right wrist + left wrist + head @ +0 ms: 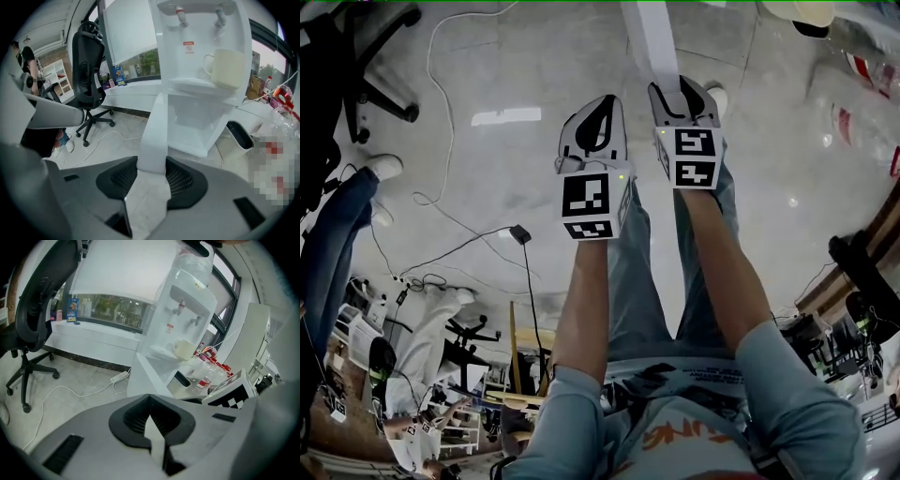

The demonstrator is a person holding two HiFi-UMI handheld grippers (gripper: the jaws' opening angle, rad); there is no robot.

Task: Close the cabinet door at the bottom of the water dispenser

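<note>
Plain white cabinet door [153, 126], seen edge-on as a tall narrow slab. Swung open from the bottom of the water dispenser [201, 56], standing out over the pale floor [103, 150] in front of it. Right gripper [152, 165] at the door's free edge, jaws closed on that edge, a pad against each face. Left gripper [150, 399] just beside the right one, jaws together on nothing. Cream mug [226, 68] on the dispenser's tray, above the door.
</note>
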